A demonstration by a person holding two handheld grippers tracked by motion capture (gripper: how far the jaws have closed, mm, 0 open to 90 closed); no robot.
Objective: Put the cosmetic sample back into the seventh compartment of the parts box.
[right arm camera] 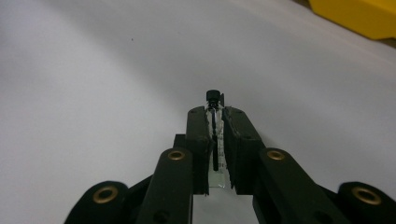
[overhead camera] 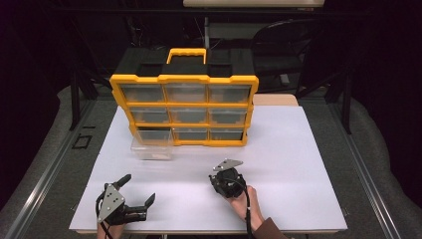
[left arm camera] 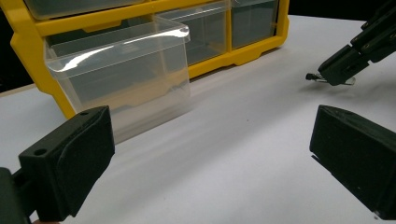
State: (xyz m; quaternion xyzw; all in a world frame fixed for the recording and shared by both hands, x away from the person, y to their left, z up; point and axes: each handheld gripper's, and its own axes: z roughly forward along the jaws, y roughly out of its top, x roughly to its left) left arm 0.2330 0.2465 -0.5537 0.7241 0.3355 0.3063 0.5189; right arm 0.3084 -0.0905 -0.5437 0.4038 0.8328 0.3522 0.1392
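Observation:
My right gripper (right arm camera: pixel 215 126) is shut on a small clear packet with a black screw (right arm camera: pixel 213 95) whose head pokes out past the fingertips, just above the white table. In the high view this gripper (overhead camera: pixel 225 185) sits right of centre, tipped down at the table. From the left gripper view I see it (left arm camera: pixel 337 69) holding the tiny packet (left arm camera: pixel 315 78) close to the surface. My left gripper (left arm camera: pixel 215 158) stands wide open with nothing between its jaws, low at the front left (overhead camera: pixel 138 190). A clear plastic drawer (left arm camera: pixel 126 79) rests on the table ahead of it.
A yellow and black organizer (overhead camera: pixel 184 79) with three rows of clear drawers stands at the back of the white table (overhead camera: pixel 288 164). Its bottom-left slot is vacant, and the pulled-out clear drawer (overhead camera: pixel 152 148) lies just before it. The organizer's yellow corner (right arm camera: pixel 359 16) shows at top right.

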